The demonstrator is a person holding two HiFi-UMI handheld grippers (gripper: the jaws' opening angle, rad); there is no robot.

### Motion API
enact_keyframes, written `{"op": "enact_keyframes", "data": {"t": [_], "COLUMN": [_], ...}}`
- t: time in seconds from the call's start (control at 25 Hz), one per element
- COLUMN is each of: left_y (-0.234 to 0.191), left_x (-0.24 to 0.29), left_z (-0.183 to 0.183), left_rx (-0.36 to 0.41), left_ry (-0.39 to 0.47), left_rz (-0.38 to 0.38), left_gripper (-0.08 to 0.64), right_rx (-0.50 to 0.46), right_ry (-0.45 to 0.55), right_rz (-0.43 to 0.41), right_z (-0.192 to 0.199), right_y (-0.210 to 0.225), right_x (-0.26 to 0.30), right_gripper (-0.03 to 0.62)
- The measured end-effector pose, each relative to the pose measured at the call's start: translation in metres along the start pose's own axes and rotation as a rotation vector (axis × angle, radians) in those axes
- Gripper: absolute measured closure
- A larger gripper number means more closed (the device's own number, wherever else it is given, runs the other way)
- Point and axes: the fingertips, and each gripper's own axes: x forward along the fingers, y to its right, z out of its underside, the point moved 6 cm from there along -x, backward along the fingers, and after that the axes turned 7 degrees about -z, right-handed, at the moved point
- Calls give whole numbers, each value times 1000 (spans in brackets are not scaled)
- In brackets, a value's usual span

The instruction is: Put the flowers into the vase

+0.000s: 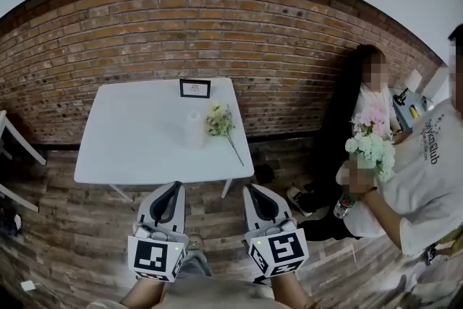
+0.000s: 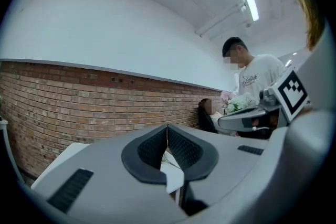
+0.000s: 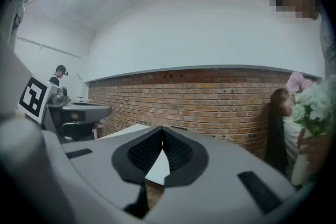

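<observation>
Flowers: pale green-stemmed flower bunch (image 1: 219, 121) lying on white square surface (image 1: 130, 137), just beside white cylindrical vase (image 1: 193, 129).
Left gripper (image 1: 176, 186): grey jaws pressed together, empty (short of surface).
Right gripper (image 1: 249, 189): jaws together, empty.

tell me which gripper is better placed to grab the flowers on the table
Right, probably. The flowers lie right of the vase, their stem trailing toward the right gripper. The left gripper faces the vase side. Both are shut, empty and short of the table.
</observation>
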Motion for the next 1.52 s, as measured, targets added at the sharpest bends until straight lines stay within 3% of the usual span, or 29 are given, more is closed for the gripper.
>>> {"op": "enact_keyframes", "data": {"t": [0.72, 1.52], "left_y": [-59, -72], "left_x": [108, 138], "left_z": [16, 33], "left_rx": [1, -8], "left_ry": [-7, -31], "left_rz": [99, 102], "left_gripper": [550, 550], "right_rx": [37, 36], "right_ry": [-16, -87], "right_rz": [72, 87], "right_z": [-10, 8], "right_y": [41, 72], "right_x": [110, 139], "right_gripper": [584, 584]}}
